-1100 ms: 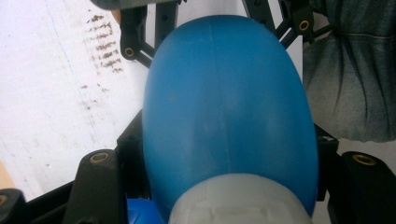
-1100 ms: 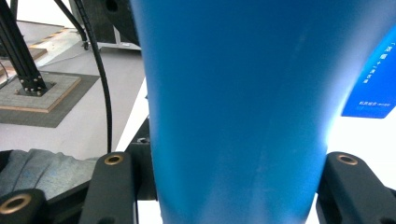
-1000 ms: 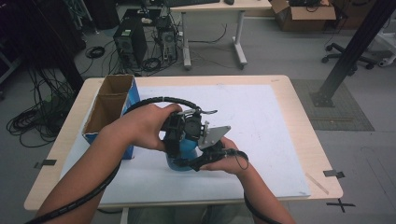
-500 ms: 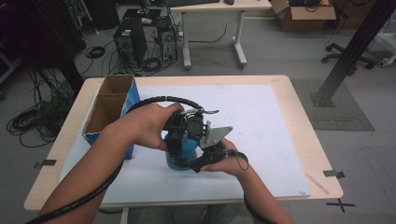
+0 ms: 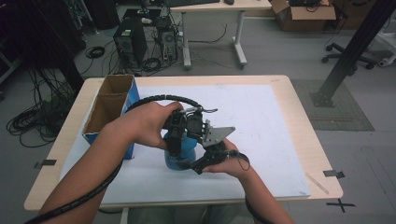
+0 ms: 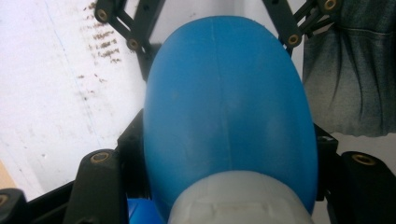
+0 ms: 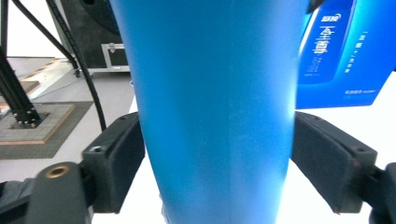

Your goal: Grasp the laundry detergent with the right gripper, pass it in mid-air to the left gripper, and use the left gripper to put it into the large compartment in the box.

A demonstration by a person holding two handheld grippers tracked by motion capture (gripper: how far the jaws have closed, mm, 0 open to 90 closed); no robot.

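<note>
On the white mat of the wooden table (image 5: 299, 140), the left gripper (image 5: 176, 140) and right gripper (image 5: 205, 158) both meet a blue plastic bottle (image 5: 184, 156). An open blue-sided cardboard box (image 5: 109, 109) stands near.

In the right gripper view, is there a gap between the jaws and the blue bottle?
No: the right gripper's two black jaws press flat against both sides of the blue bottle, with no gap showing.

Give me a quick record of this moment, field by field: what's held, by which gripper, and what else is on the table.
held object: blue bottle, white part at one end
left gripper: shut on the blue bottle
right gripper: shut on the blue bottle
surface: white mat on wooden table
other item: open blue cardboard box, at the table's left edge
</note>
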